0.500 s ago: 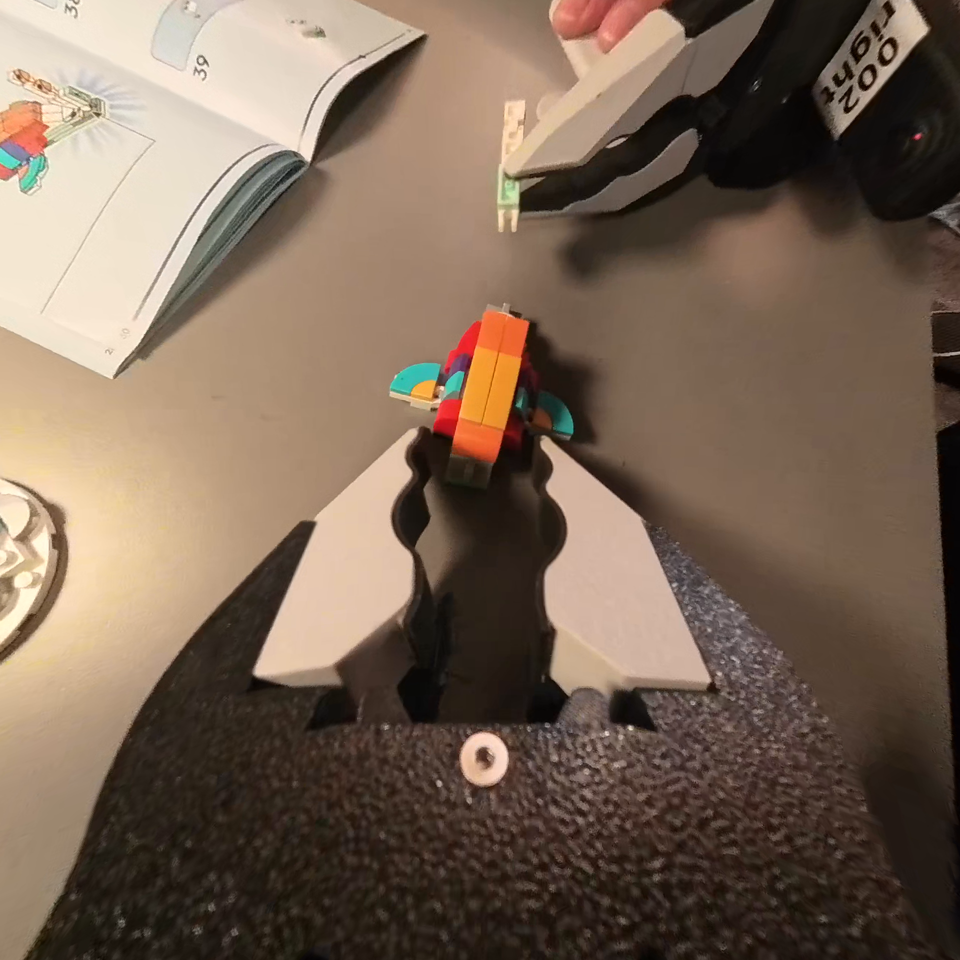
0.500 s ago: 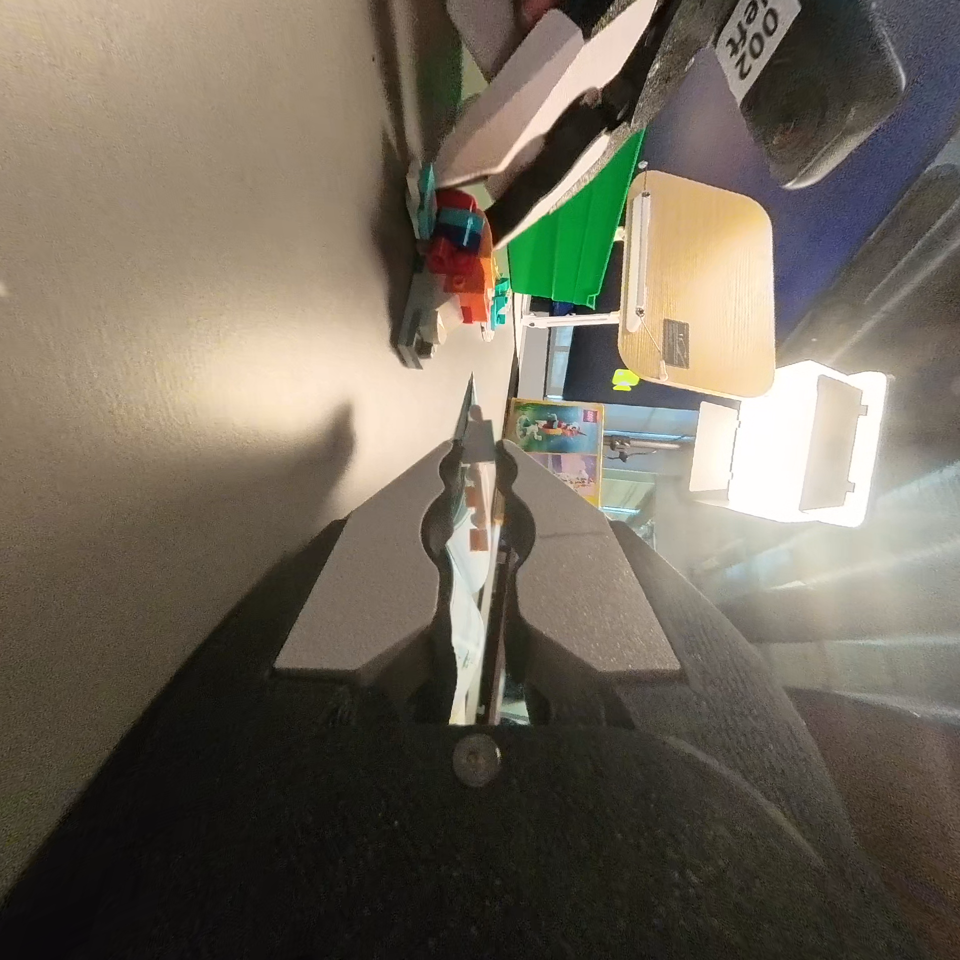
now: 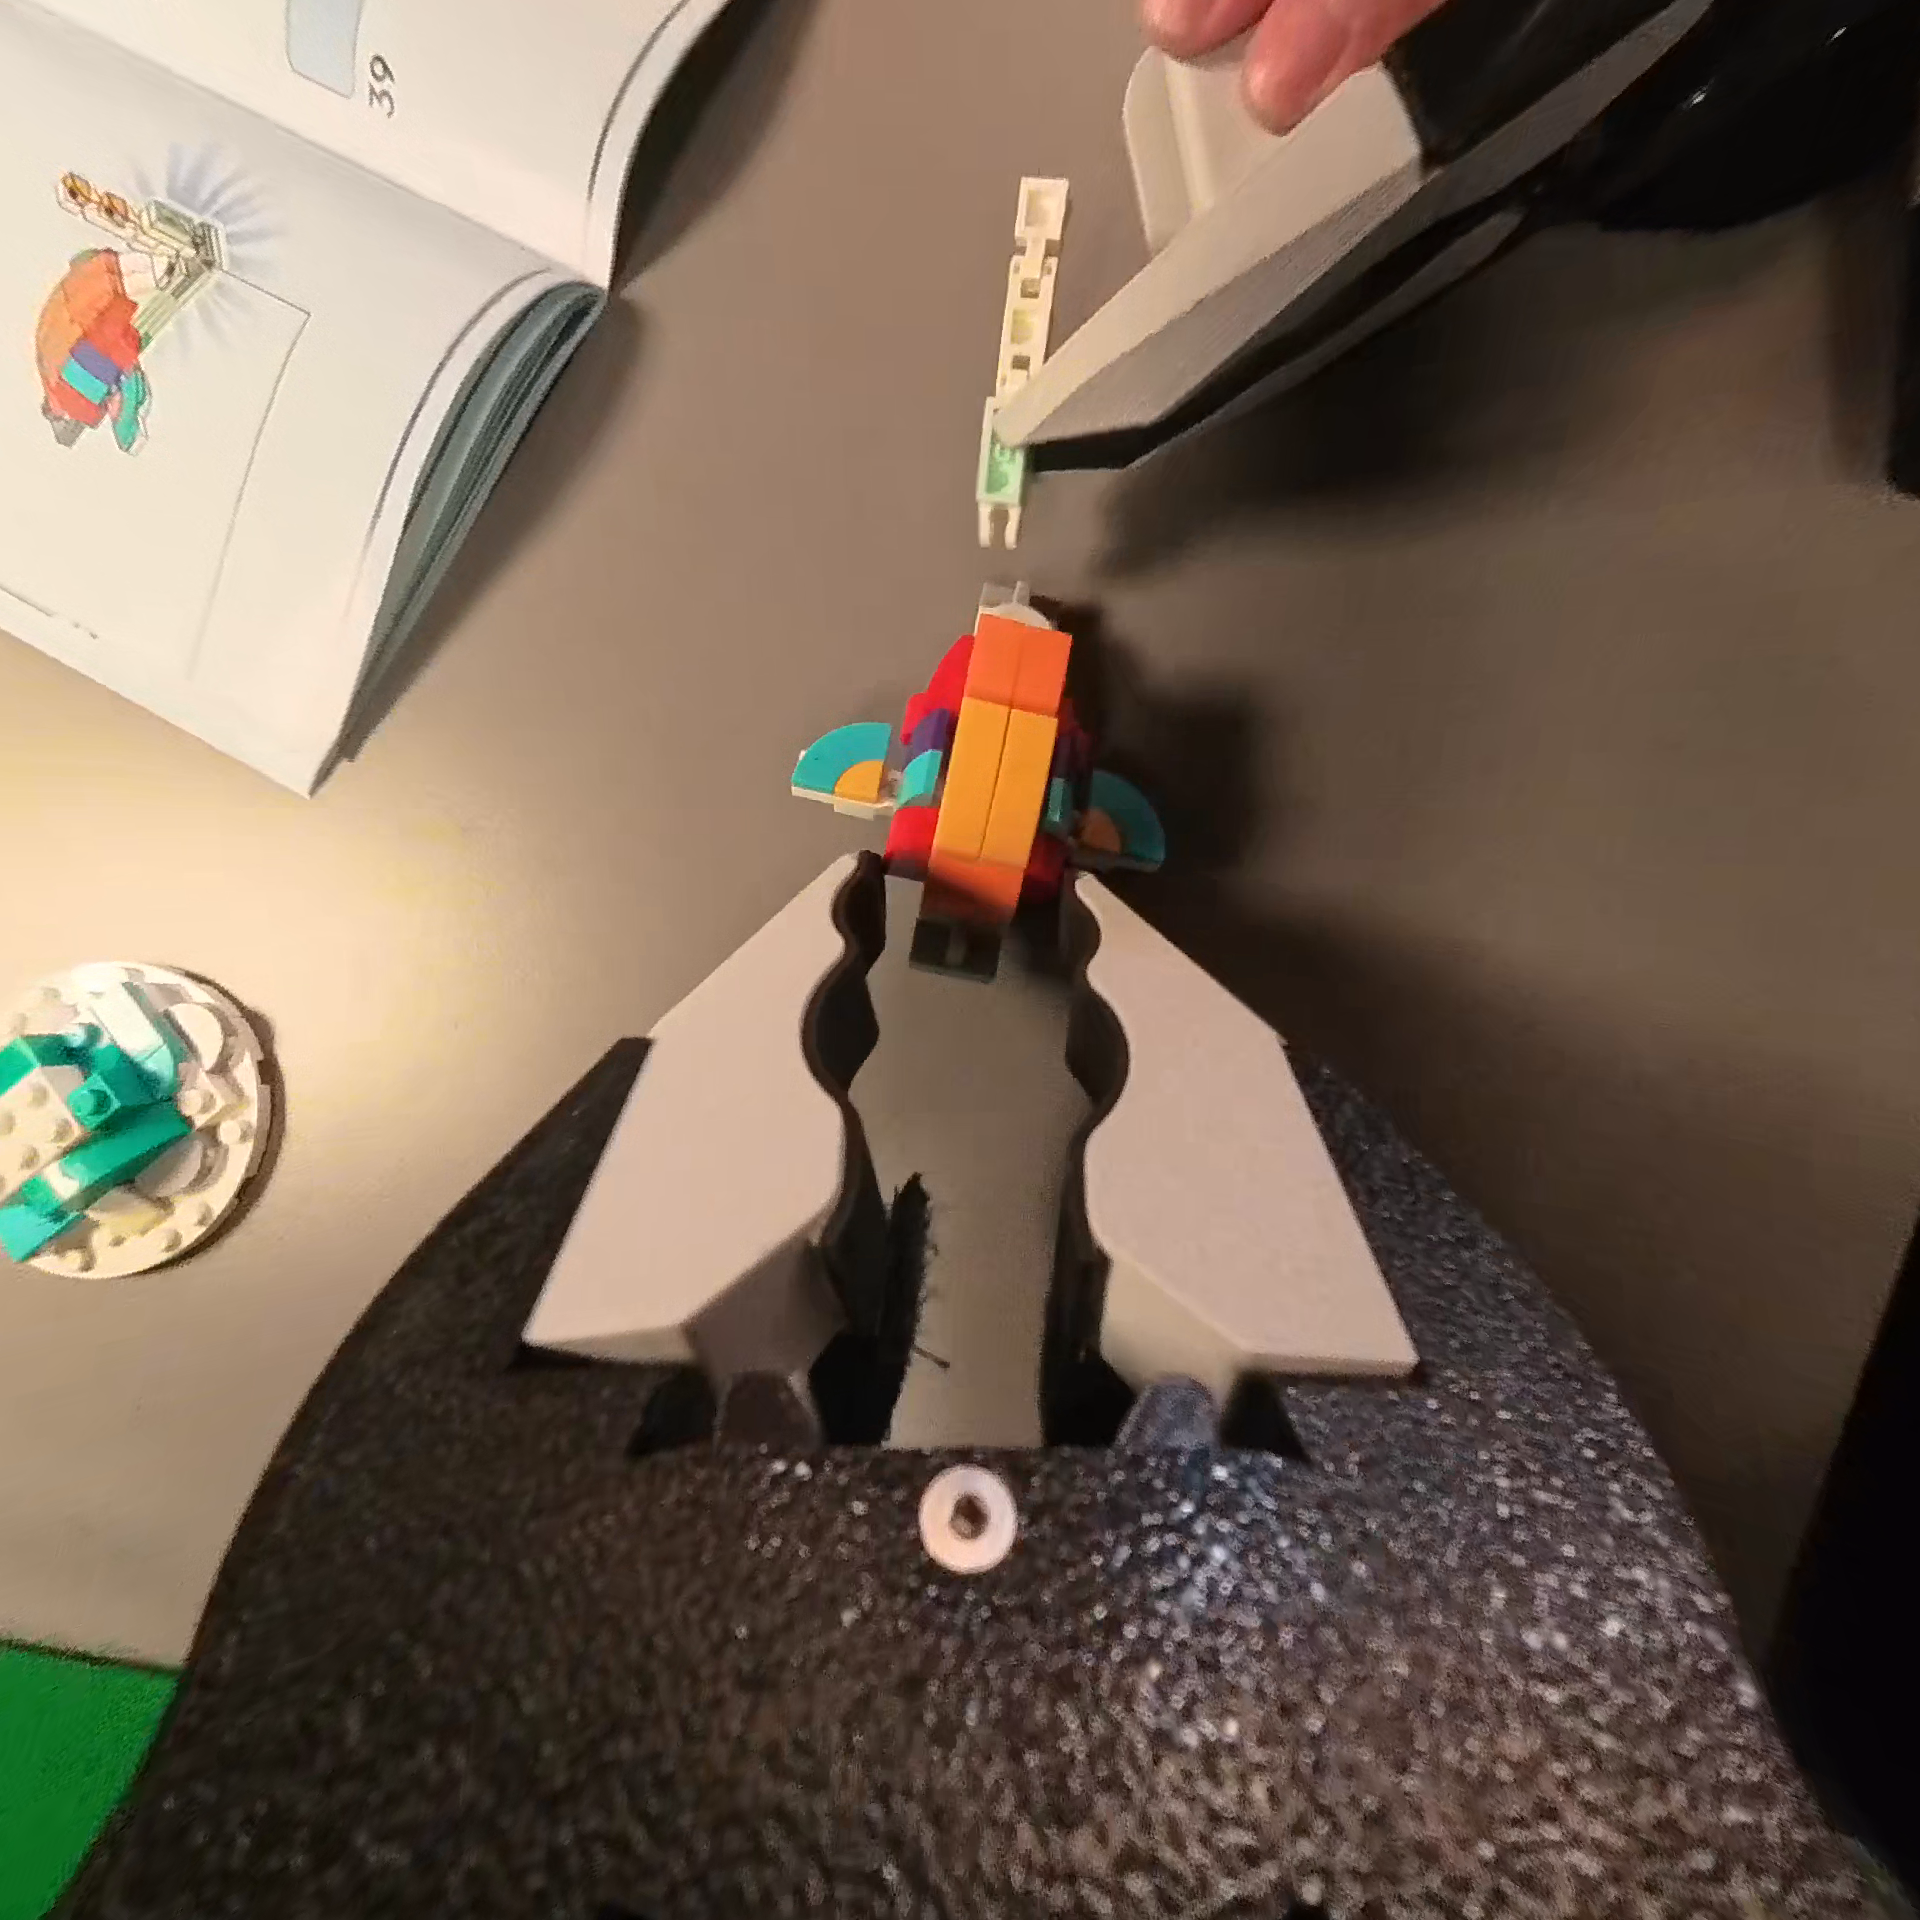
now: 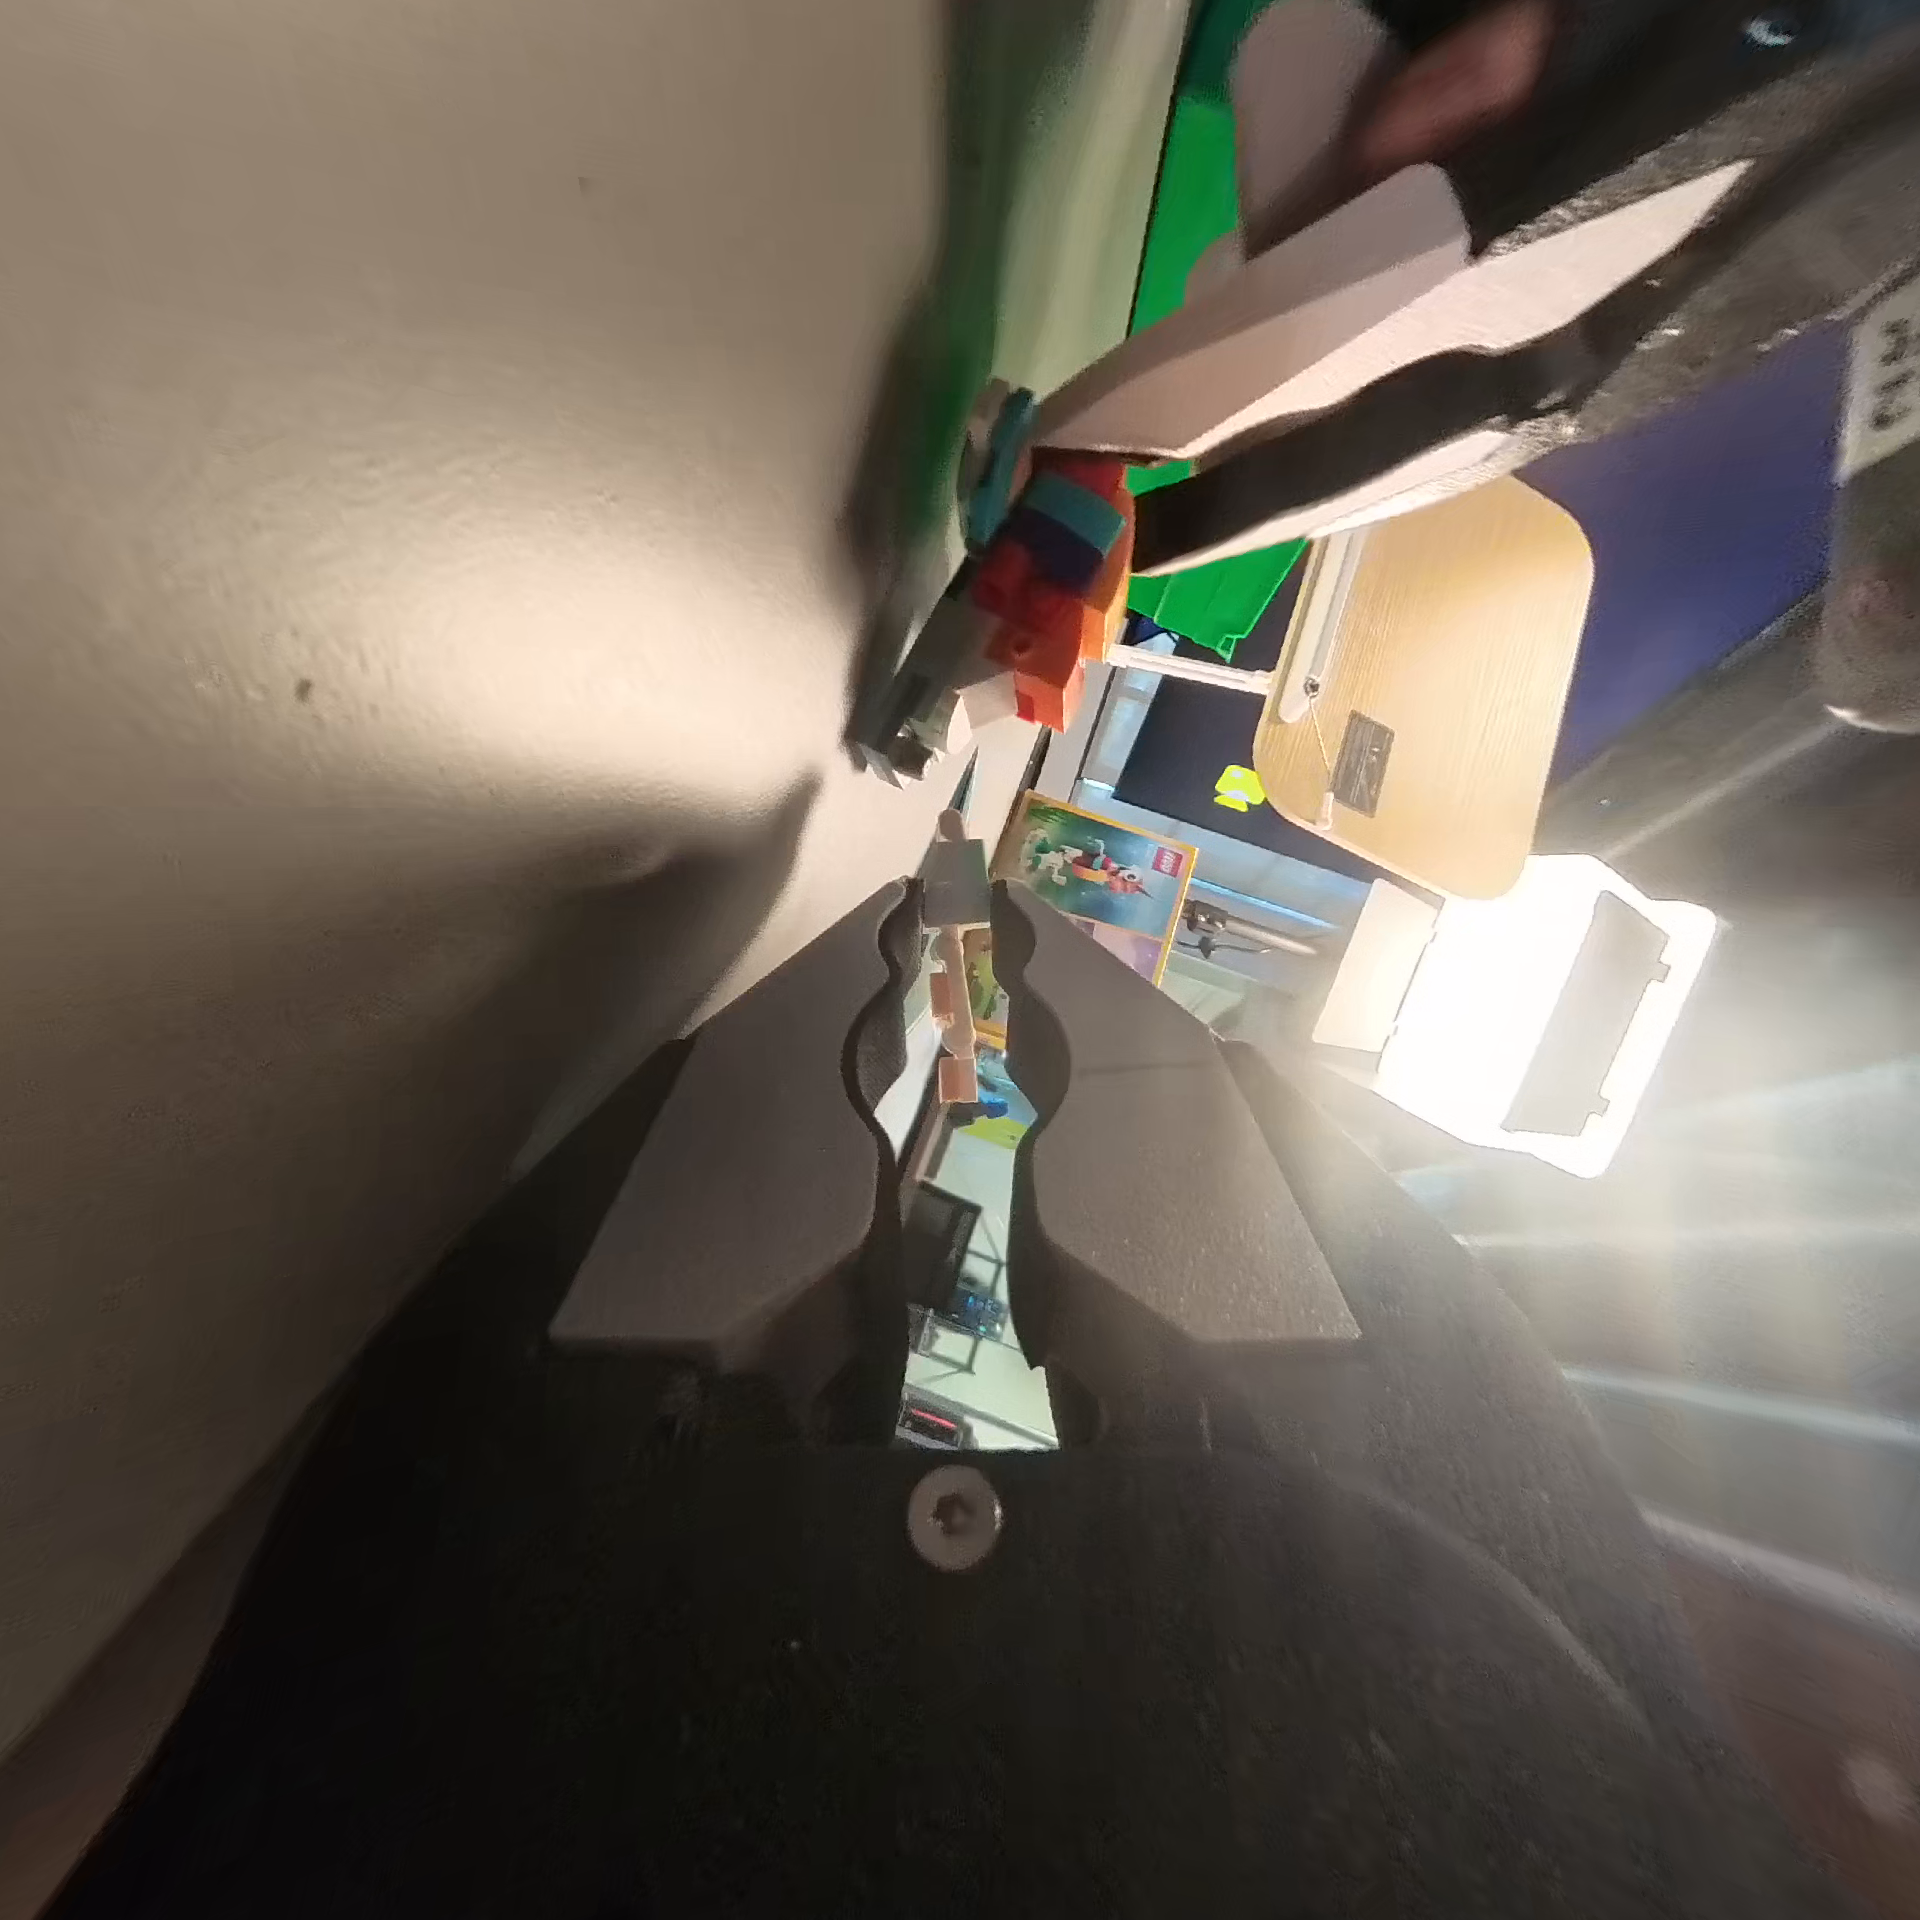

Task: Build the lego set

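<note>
Left wrist view, left gripper (image 3: 971, 914) level, clamping lego model (image 3: 987, 769)

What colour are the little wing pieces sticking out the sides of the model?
Teal with an orange-yellow patch, on the wing pieces of the model; clearest in the left wrist view.

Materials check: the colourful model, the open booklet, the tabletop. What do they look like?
Colourful model: looks like hard moulded plastic, semi-gloss; crisp brick edges and saturated flat colours.
Open booklet: paper, smooth printed pages; thin stacked sheets show at the fanned edge.
Tabletop: grey-brown matte surface with soft, diffuse light patches; laminate or a coated board, cannot tell which.
</note>
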A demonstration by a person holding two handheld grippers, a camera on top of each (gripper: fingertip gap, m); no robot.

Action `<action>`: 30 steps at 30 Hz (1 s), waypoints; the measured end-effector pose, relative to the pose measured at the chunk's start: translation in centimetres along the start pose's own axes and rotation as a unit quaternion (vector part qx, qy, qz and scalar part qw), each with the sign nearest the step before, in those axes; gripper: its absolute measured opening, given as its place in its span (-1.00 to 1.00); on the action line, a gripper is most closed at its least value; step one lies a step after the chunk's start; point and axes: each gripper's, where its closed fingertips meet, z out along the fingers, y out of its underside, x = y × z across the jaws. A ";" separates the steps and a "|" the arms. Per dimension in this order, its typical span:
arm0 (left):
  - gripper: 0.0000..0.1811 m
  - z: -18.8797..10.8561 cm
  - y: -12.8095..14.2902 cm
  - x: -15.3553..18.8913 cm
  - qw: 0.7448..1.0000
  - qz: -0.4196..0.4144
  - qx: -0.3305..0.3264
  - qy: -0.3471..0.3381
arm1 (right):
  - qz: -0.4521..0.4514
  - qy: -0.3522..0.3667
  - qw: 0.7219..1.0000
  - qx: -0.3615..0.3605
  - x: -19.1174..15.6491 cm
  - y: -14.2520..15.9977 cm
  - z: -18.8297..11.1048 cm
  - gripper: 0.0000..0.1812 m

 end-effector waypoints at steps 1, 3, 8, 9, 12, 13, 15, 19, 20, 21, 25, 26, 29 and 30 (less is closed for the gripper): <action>-0.66 -0.1 -0.2 0.1 1.000 -0.004 0.000 0.003 | -0.002 0.001 1.000 -0.001 0.0 0.0 0.0 -0.86; -0.66 -0.4 -0.5 0.4 1.000 -0.016 0.007 0.011 | -0.008 -0.004 1.000 -0.003 -0.1 0.2 0.0 -0.86; -0.66 -1.2 -0.9 0.2 0.999 -0.045 0.030 0.006 | 0.077 -0.052 0.996 0.018 -0.8 0.2 -0.2 -0.87; -0.66 -1.3 -0.8 0.1 0.998 -0.053 0.032 0.005 | 0.111 -0.069 0.991 0.025 -0.9 0.1 -0.2 -0.87; -0.66 -1.5 -0.7 0.4 0.996 -0.074 0.046 0.011 | 0.201 -0.101 0.973 0.049 -0.8 -0.6 -0.2 -0.87; -0.66 -1.6 -0.8 0.5 0.995 -0.081 0.052 0.013 | 0.220 -0.105 0.968 0.059 -0.7 -0.8 -0.2 -0.87; -0.66 -1.7 -0.7 0.6 0.994 -0.090 0.056 0.016 | 0.251 -0.116 0.958 0.079 -0.7 -1.3 -0.3 -0.87; -0.66 -2.1 -0.7 0.9 0.994 -0.092 0.049 0.017 | 0.263 -0.108 0.955 0.083 -0.3 -1.3 -0.2 -0.87; -0.66 -2.2 -0.9 1.0 0.995 -0.091 0.048 0.018 | 0.263 -0.105 0.956 0.077 -0.2 -1.3 0.0 -0.87; -0.66 -2.3 -1.0 1.1 0.995 -0.089 0.047 0.020 | 0.262 -0.102 0.957 0.071 -0.1 -1.4 0.1 -0.87; -0.66 -2.4 -1.8 1.3 0.996 -0.076 0.044 0.015 | 0.255 -0.091 0.961 0.057 0.4 -2.5 0.4 -0.87; -0.66 -2.4 -2.0 1.3 0.996 -0.074 0.045 0.015 | 0.255 -0.092 0.961 0.055 0.5 -2.7 0.4 -0.87; -0.66 -2.4 -2.5 1.3 0.996 -0.074 0.054 0.018 | 0.244 -0.089 0.965 0.038 0.4 -2.7 0.4 -0.88; -0.66 -2.4 -2.8 1.4 0.995 -0.074 0.060 0.020 | 0.245 -0.089 0.965 0.037 0.4 -2.7 0.3 -0.88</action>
